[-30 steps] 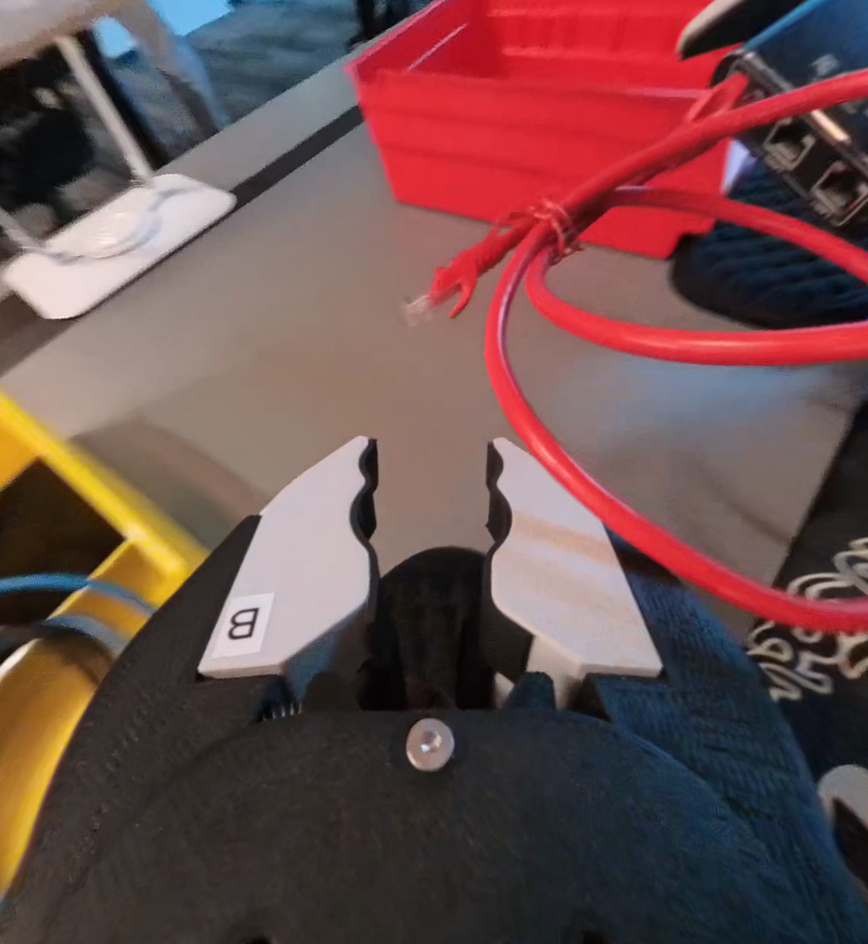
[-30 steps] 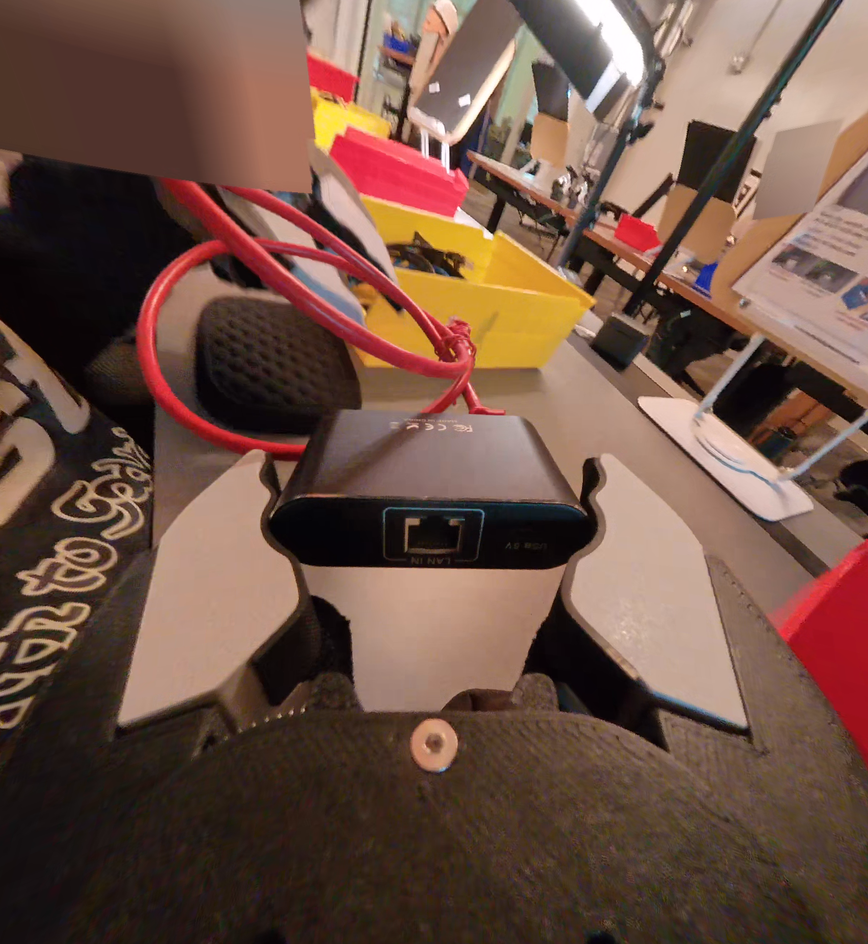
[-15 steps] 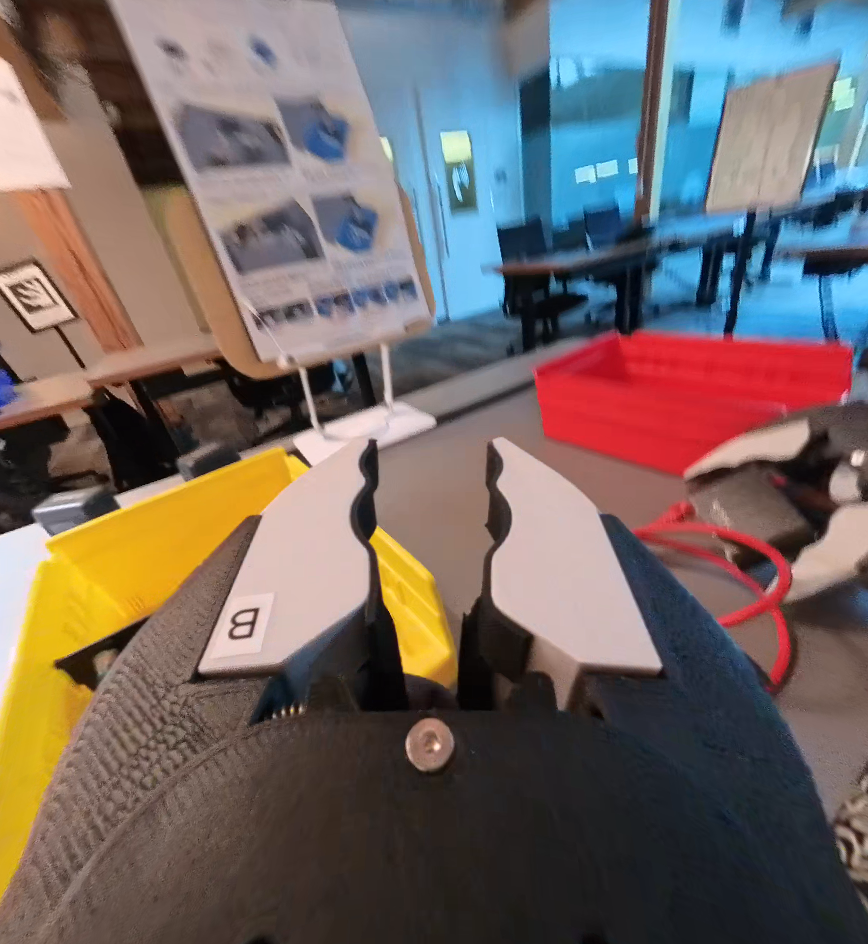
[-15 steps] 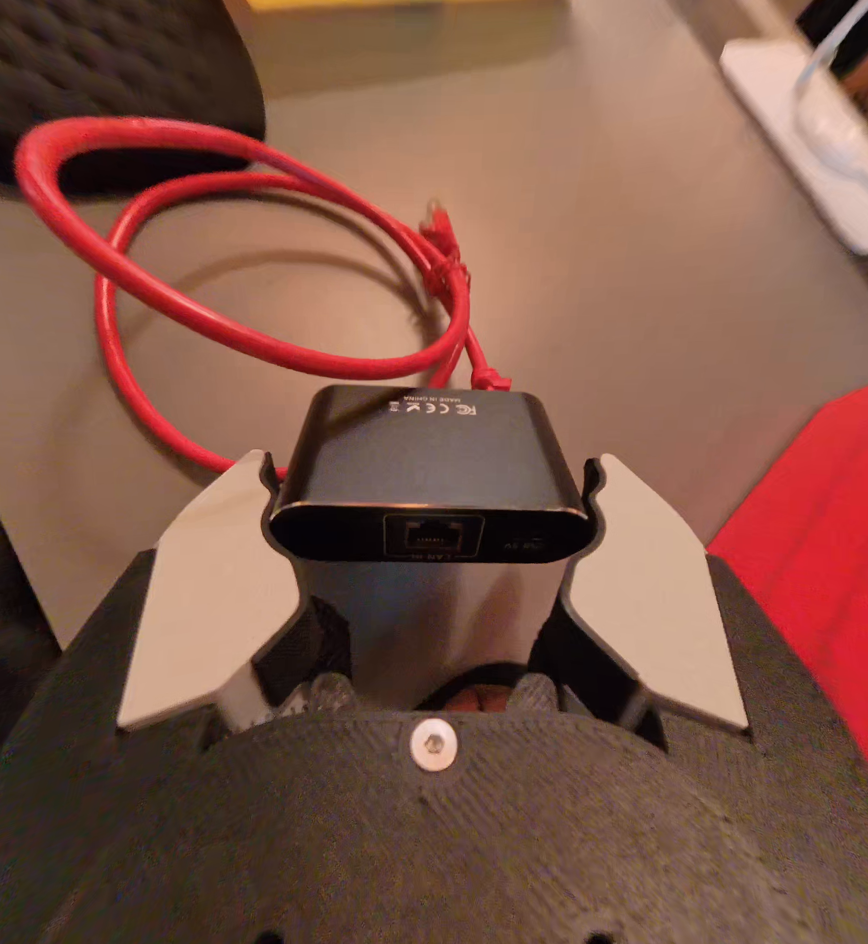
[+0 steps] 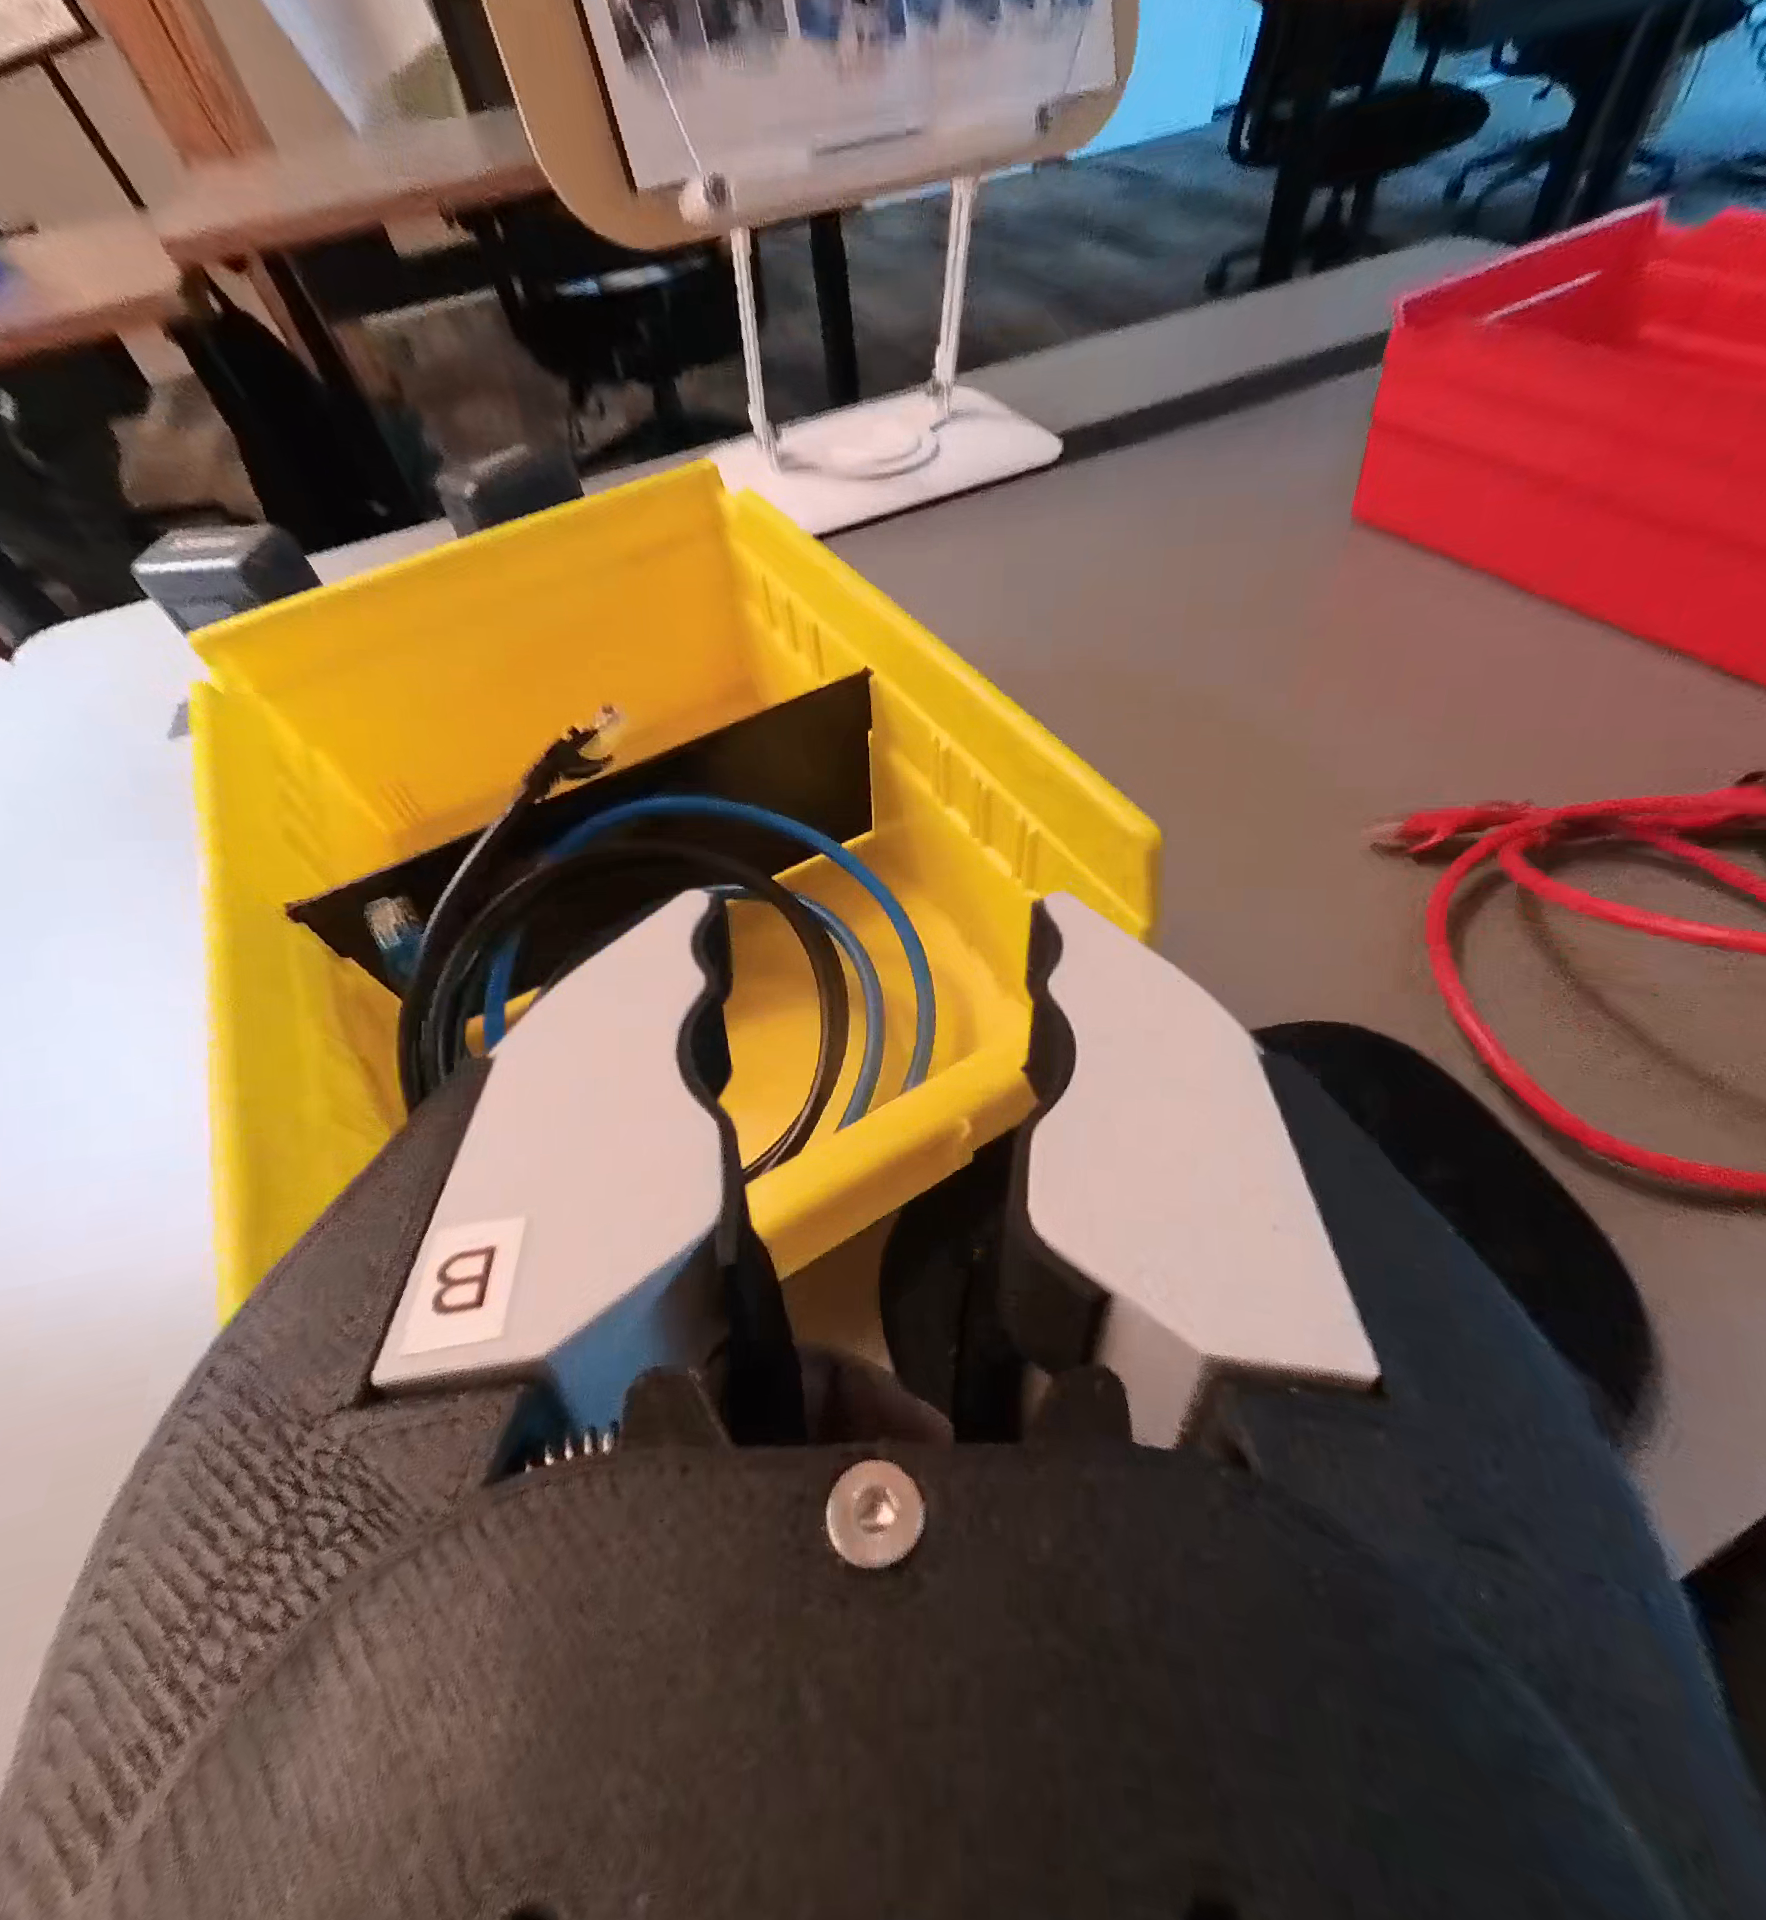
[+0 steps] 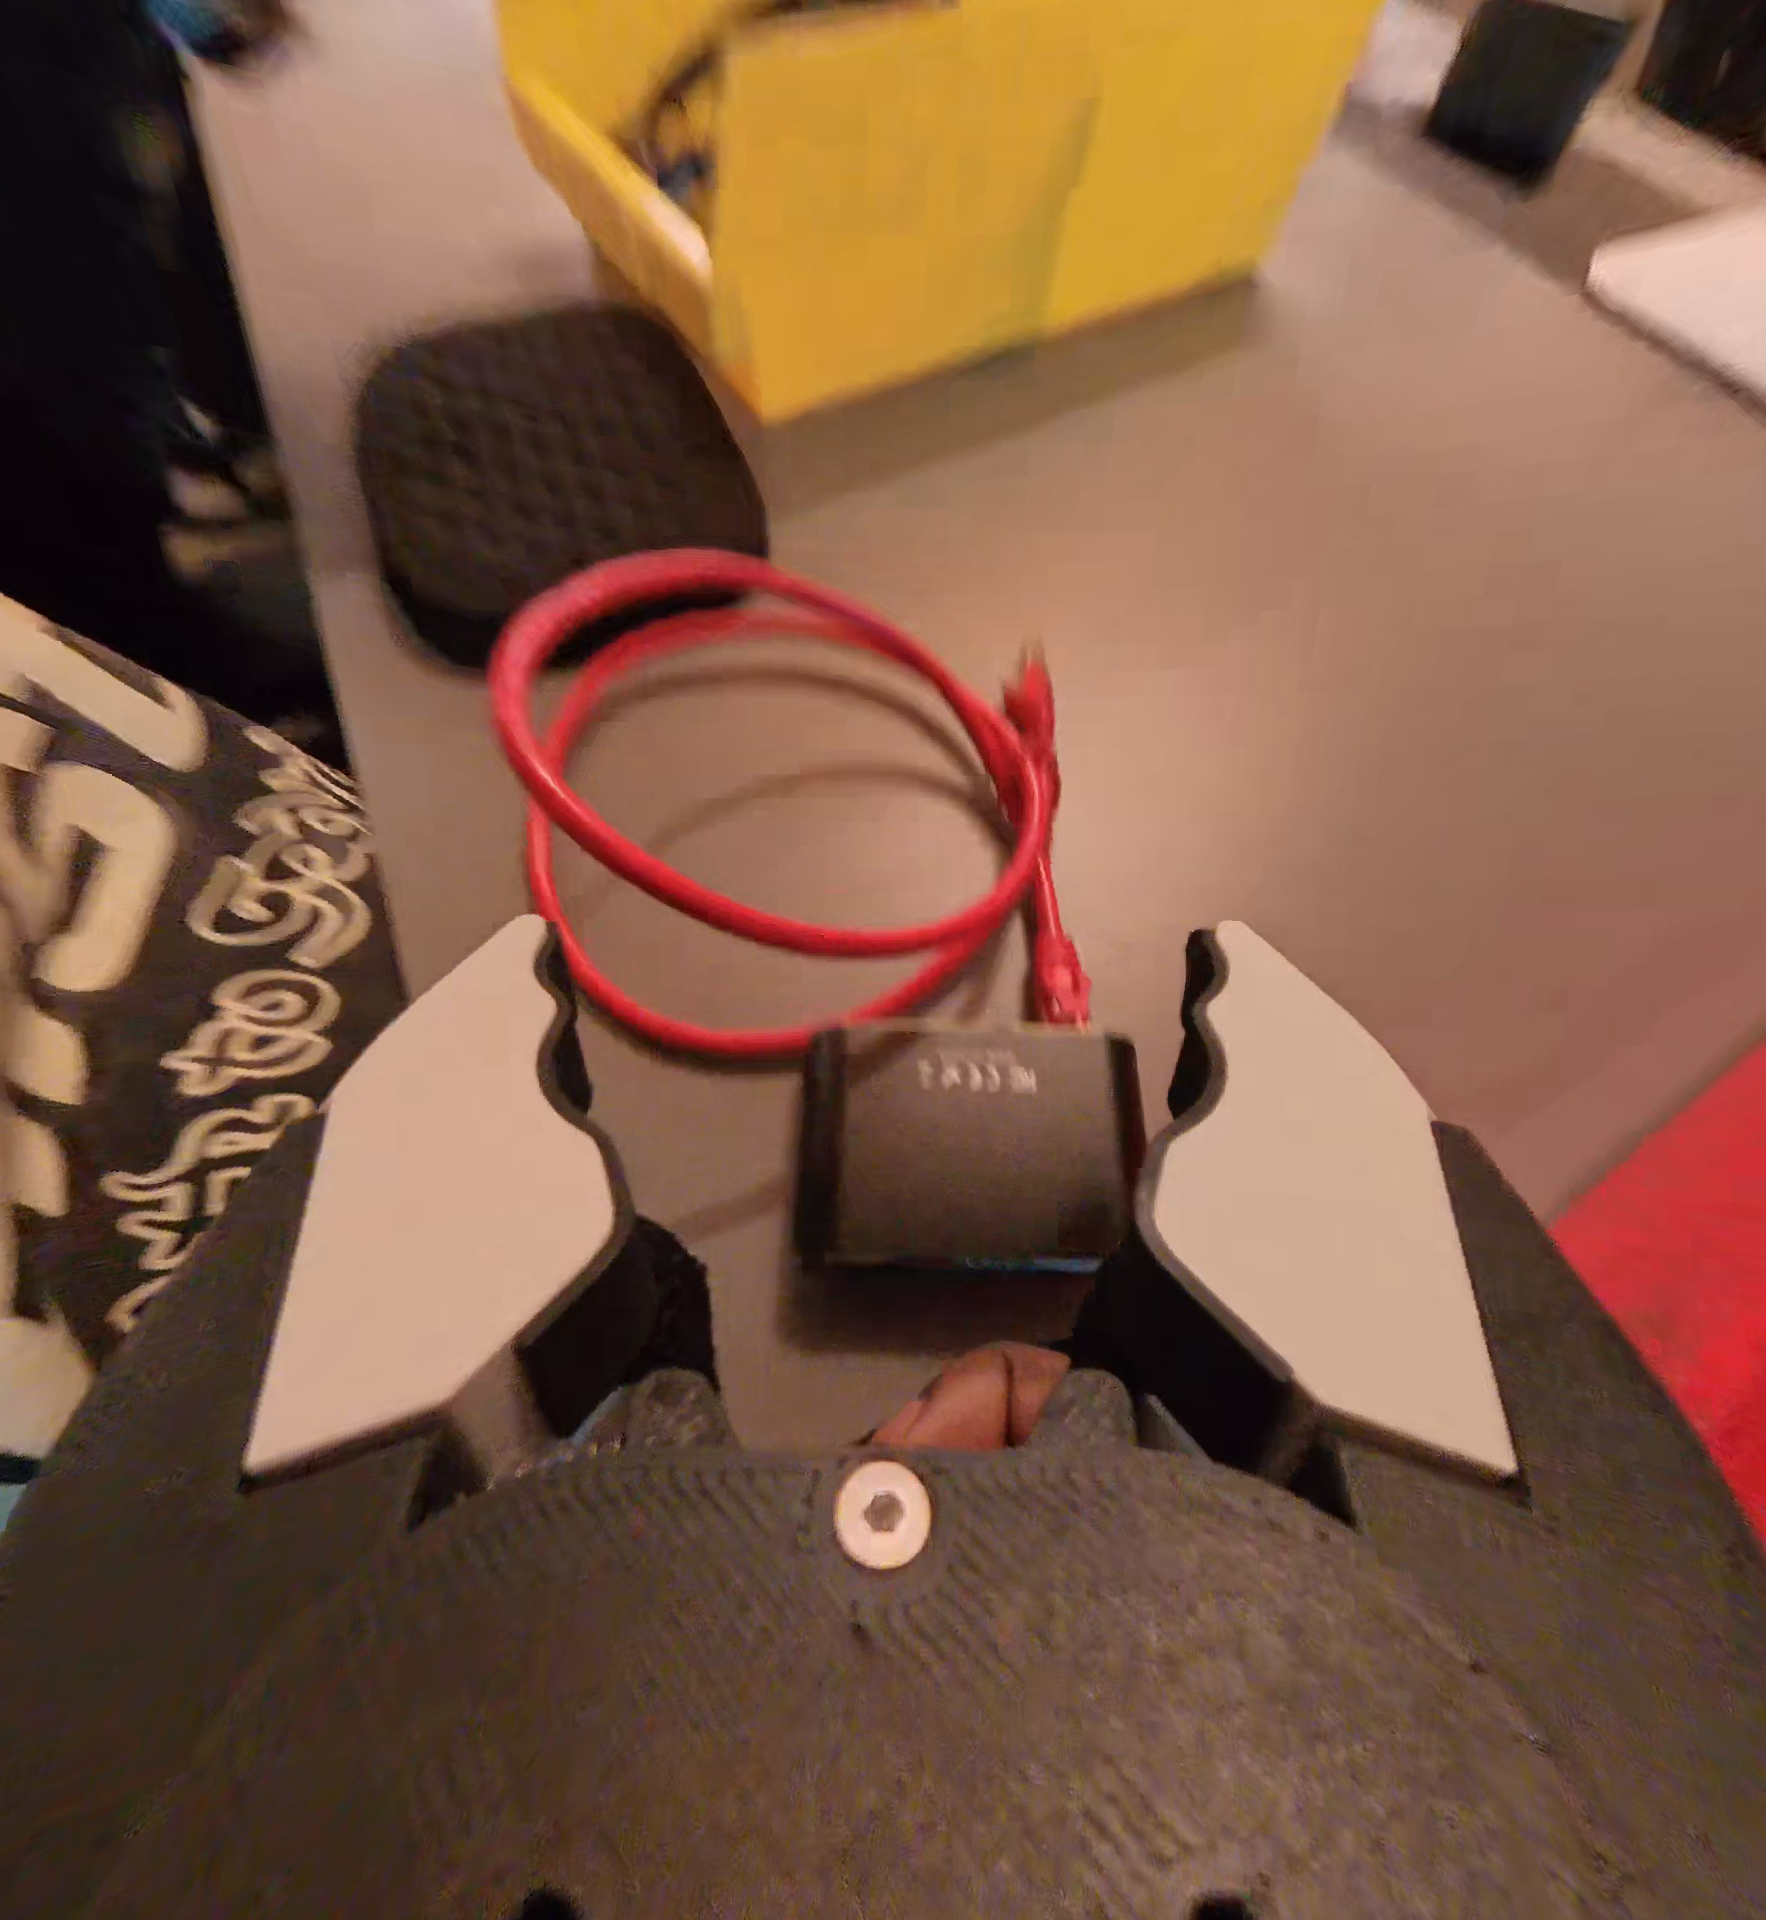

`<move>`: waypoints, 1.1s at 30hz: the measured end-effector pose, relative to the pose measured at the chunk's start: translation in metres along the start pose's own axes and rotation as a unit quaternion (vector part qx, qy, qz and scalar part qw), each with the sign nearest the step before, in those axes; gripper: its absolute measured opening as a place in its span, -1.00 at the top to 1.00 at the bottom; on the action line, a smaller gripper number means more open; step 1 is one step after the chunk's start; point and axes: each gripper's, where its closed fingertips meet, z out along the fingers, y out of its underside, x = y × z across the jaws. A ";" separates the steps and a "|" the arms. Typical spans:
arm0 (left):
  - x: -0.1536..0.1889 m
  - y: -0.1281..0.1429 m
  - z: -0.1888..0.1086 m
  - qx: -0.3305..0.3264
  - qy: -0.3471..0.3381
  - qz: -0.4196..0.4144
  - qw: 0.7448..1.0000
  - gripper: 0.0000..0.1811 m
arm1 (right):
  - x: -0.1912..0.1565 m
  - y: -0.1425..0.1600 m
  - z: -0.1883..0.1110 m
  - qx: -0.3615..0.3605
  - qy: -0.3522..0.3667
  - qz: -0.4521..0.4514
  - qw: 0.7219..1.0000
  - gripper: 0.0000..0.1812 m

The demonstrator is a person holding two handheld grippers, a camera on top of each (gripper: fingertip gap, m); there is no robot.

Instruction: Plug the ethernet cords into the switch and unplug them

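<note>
Hovering over the yellow bin [image 5: 972, 727], the left tool [image 5: 874, 966] gapes empty above the coiled black cord [image 5: 650, 894] and blue cord [image 5: 889, 925]. The right tool [image 6: 879, 997], released, straddles the switch [image 6: 962, 1143] on the bench [image 6: 1378, 727], red cord [image 6: 754, 914] just beyond. Tangled coils could snag together.

R claw [image 6: 874, 1029] opened, switch [image 6: 962, 1143] released; L claw [image 5: 874, 997] widened over yellow bin [image 5: 588, 644].

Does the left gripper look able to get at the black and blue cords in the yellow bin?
Probably yes: the left gripper is open and aimed into the open-topped yellow bin, where the black cord and blue cord lie uncovered.
</note>
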 end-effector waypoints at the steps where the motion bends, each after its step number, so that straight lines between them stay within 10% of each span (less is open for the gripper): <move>1: -0.001 0.004 0.005 -0.009 0.002 0.002 1.000 0.40 | -0.004 -0.011 -0.006 0.037 -0.015 -0.002 0.999 -0.20; 7: -0.070 0.020 0.025 -0.130 -0.111 0.095 0.981 0.40 | -0.021 -0.048 -0.032 0.178 -0.073 -0.011 0.981 -0.08; 20: -0.130 0.075 0.060 -0.378 -0.143 0.228 0.886 0.54 | -0.023 -0.042 -0.024 0.170 -0.072 -0.027 0.983 0.07; 27: -0.141 0.084 0.060 -0.415 -0.190 0.244 0.856 0.78 | -0.024 -0.040 -0.022 0.163 -0.064 -0.038 0.984 0.12; 33: -0.131 0.049 0.046 -0.333 -0.213 0.220 0.892 0.87 | -0.022 -0.036 -0.019 0.160 -0.058 -0.043 0.984 0.16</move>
